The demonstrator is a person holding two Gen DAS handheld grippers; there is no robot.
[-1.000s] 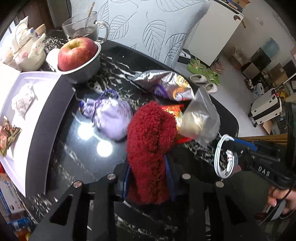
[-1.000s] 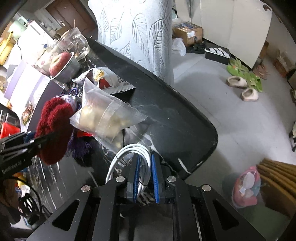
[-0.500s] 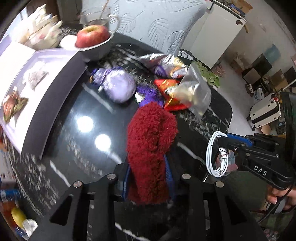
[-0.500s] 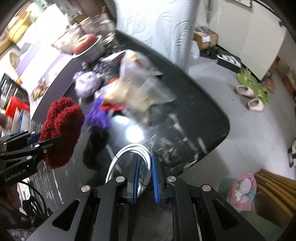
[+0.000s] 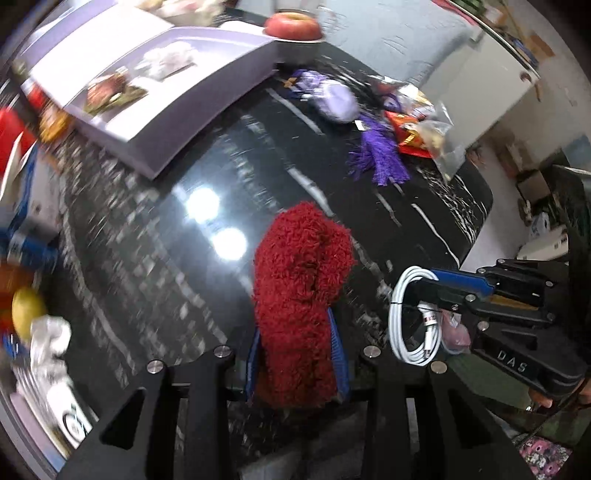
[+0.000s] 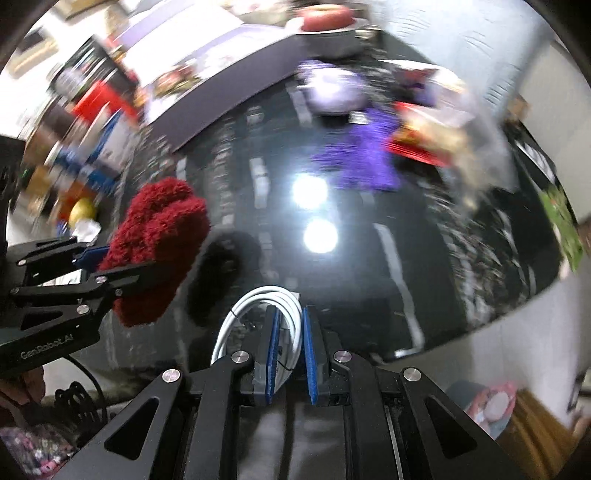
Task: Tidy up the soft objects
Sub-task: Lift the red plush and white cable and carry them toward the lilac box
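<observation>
My left gripper (image 5: 297, 354) is shut on a fluffy red sock (image 5: 301, 288) and holds it above the near part of the black marble table (image 5: 155, 266). It also shows in the right wrist view (image 6: 159, 240). My right gripper (image 6: 289, 332) is shut on a coiled white cable (image 6: 255, 310), held beside the sock over the table's near edge; the cable shows in the left wrist view too (image 5: 408, 314). A lilac pouch (image 5: 334, 98) and a purple tassel (image 5: 378, 162) lie at the far side of the table.
Snack packets and a clear plastic bag (image 5: 436, 136) lie at the far right. An open magazine (image 5: 147, 85) covers the far left, with an apple in a bowl (image 5: 293, 27) behind it. Boxes and a lemon (image 5: 26, 310) sit at the left.
Both grippers have pulled back toward the near edge with the sock and the cable held. The pile of pouch, tassel and packets now lies farther away.
</observation>
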